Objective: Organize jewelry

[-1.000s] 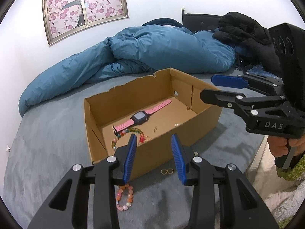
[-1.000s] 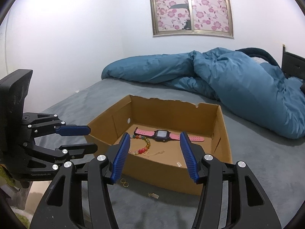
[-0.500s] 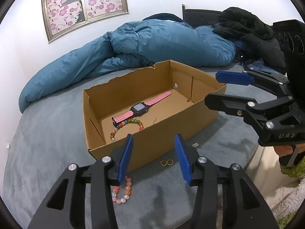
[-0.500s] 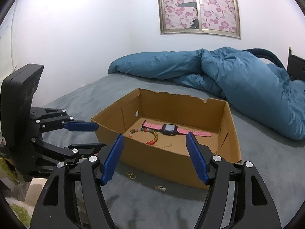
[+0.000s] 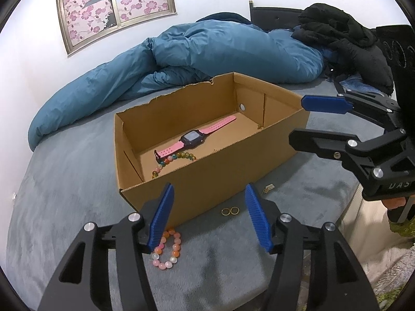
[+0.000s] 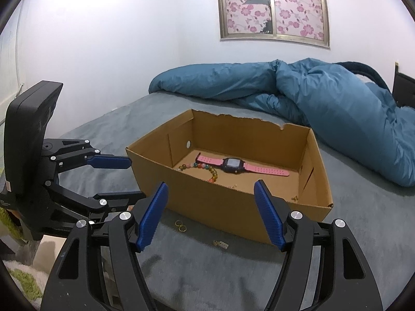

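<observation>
1. Closest to me, the left gripper [image 5: 210, 215] hangs over the grey bed [image 5: 64, 181] with its blue jaws spread wide and nothing between them.
2. The right gripper [image 6: 211, 213] hovers beside it, jaws just as wide apart and likewise holding nothing.
3. On the bed just under the left gripper's left finger lies a pink bracelet [image 5: 166, 251]; that finger hides part of its loop.
4. A little further on, two gold rings [image 5: 229, 210] sit side by side on the bed, just outside the box's near wall.
5. Near them lies a small gold clasp [image 6: 221, 244], too small for me to make out properly.
6. Next comes the open box [image 5: 220, 176], cardboard, its back rim torn and ragged.
7. Inside it, a pink watch [image 5: 193, 137] with a dark face lies flat on the floor of the box, strap stretched out.
8. A beaded bracelet [image 6: 205, 168] of mixed colours curls beside the watch, touching one strap end.
9. A few tiny gold bits [image 6: 294, 198] lie scattered on the box floor; I cannot tell what they are.
10. Behind the box a blue duvet [image 5: 207, 51] is bunched up across the bed.
11. Black clothes [image 5: 345, 39] are piled at the duvet's far end.
12. On the white wall hangs a window [image 6: 272, 7] with pink flowers on its panes.
</observation>
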